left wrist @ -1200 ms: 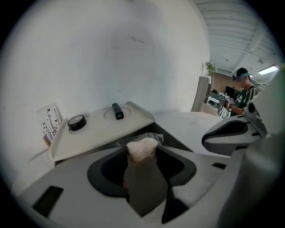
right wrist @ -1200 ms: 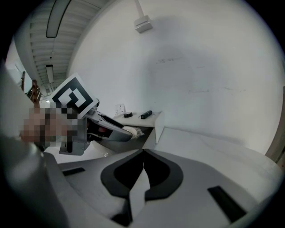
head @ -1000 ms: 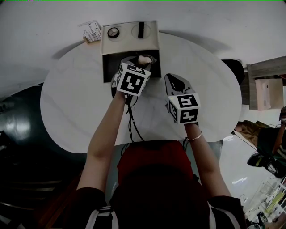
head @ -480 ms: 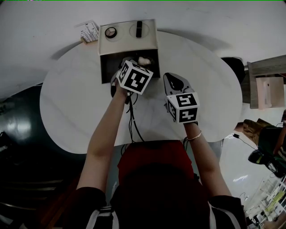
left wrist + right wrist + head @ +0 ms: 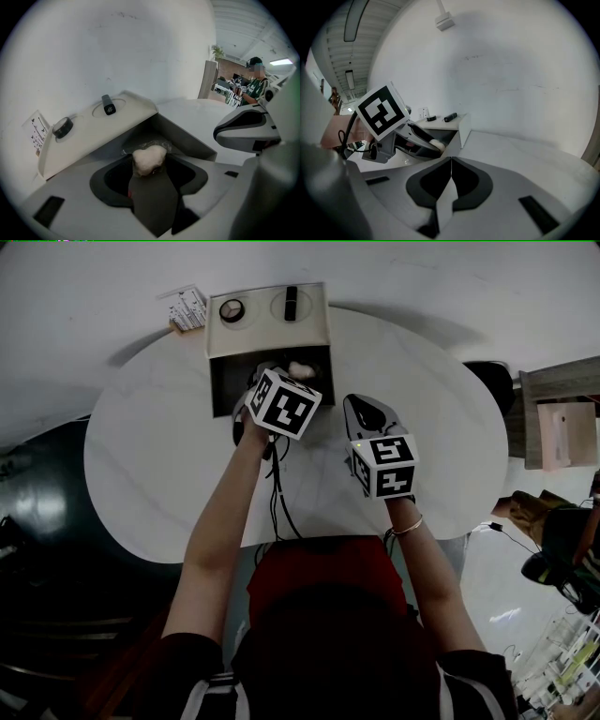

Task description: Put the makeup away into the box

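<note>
Now, left claw (image 5: pixel 152 172): pinching a whitish puff (image 5: pixel 149 158) at its tips, pointing steeply down.
Puff place: over the dark inside of the box (image 5: pixel 228 385); whether it touches the bottom, I cannot tell.
Box: open, at 12 o'clock on the white surface (image 5: pixel 159 456).
Lid (image 5: pixel 262 329): beige, folded back at 12 o'clock from the box opening.
On the lid: a round compact (image 5: pixel 232 309) and a black stick (image 5: pixel 292 301), each in a round hollow; the compact is at 9 o'clock from the stick.
Right claw (image 5: pixel 451 164): pressed together, with nothing in it, at 4 o'clock from the left claw, over bare surface.
Card (image 5: pixel 187 307): just beside the lid, at 9 o'clock.
</note>
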A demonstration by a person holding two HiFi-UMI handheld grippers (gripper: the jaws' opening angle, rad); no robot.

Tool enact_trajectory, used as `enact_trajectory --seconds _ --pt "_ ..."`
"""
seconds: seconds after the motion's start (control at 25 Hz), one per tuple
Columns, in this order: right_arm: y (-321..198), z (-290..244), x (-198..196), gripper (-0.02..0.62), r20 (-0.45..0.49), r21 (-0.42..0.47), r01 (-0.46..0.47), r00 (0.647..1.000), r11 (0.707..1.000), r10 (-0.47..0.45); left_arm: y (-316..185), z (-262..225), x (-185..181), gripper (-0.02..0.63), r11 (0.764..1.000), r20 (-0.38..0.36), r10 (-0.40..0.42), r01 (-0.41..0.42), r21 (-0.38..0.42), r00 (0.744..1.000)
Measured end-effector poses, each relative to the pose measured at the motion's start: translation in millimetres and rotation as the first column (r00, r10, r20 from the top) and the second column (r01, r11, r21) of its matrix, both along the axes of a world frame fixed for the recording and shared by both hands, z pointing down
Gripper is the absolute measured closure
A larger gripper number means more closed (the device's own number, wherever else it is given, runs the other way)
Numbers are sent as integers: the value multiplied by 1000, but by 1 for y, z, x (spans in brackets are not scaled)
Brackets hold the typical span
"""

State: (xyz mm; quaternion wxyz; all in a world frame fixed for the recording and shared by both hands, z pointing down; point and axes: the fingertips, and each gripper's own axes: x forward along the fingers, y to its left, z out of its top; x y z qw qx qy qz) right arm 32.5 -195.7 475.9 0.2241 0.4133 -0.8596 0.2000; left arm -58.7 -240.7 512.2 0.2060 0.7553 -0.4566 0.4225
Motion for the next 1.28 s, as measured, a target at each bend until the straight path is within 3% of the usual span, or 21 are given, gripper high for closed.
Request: enact_trajectory --seconds 0.6,0.8,1.28 --pt "-2 -3 4 580 2 10 -6 1000 1000 6 4 -12 4 356 999 -93 4 -1 32 996" --pt "-3 -7 4 580 5 18 -2 1000 1000 2 5 -18 1 356 998 -91 -10 15 54 996" --pt "2 -15 5 580 21 37 13 1000 999 -14 10 -43 -9 348 981 -116 -60 80 179 991"
